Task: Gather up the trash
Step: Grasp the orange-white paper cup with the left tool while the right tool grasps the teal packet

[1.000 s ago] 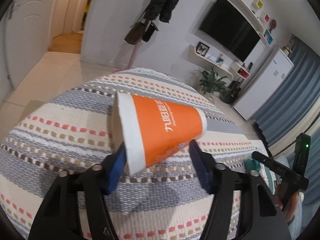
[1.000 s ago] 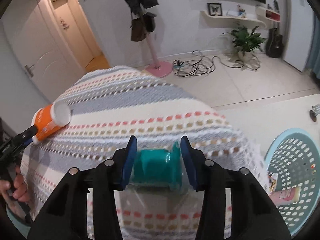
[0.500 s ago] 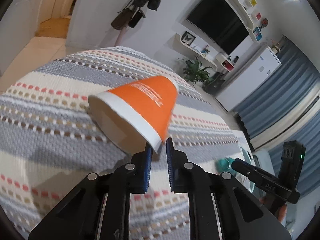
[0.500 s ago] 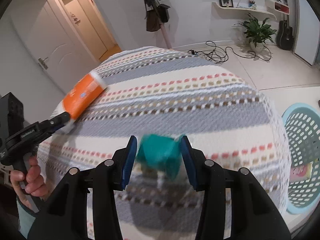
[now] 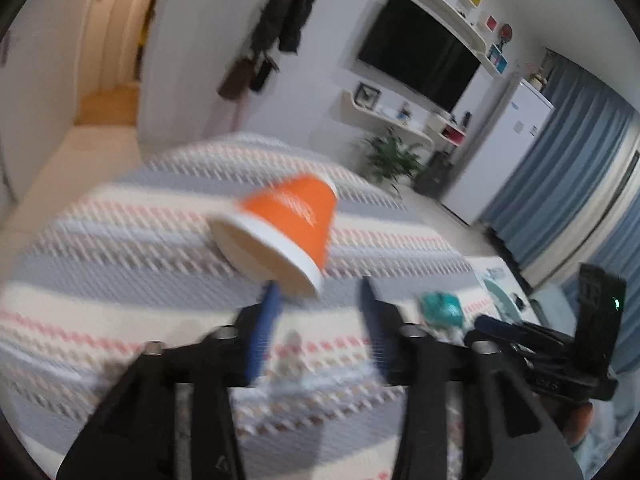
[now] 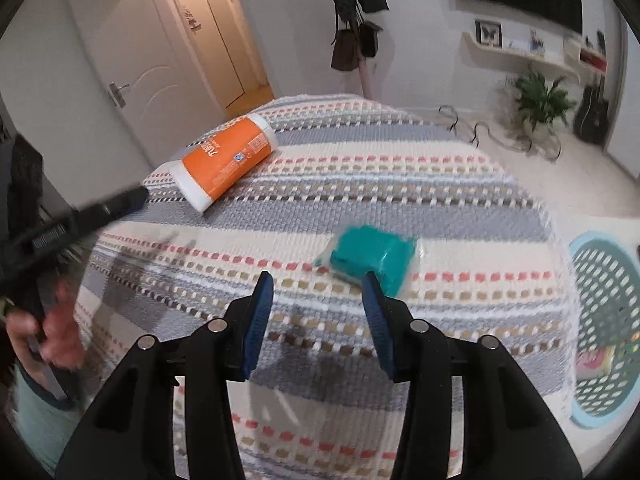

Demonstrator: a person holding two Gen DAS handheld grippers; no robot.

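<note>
Left wrist view: the left gripper [image 5: 318, 304] holds its blue jaws wide apart, with an orange paper cup [image 5: 286, 226] lying on its side on the striped tablecloth [image 5: 120, 264] at about 12 o'clock, its white rim nearest the left jaw. Whether rim and jaw touch is lost in motion blur. At 3 o'clock sits a teal wrapped packet [image 5: 440, 306], with the right gripper just beyond it.

In the right wrist view, the right gripper [image 6: 318, 294] is also spread wide and empty — the teal wrapped packet [image 6: 370, 254] rests on the cloth just past its right jaw, at about 1 o'clock. The orange paper cup [image 6: 224, 160] lies at 11 o'clock, well apart. A pale blue laundry-style basket [image 6: 588, 248] stands on the floor at 3 o'clock.

To grasp well, I judge each gripper should centre its jaws on its item before closing — the cup's rim crushes easily.

The basket is cut off by the frame edge, and its contents are too small to identify.
</note>
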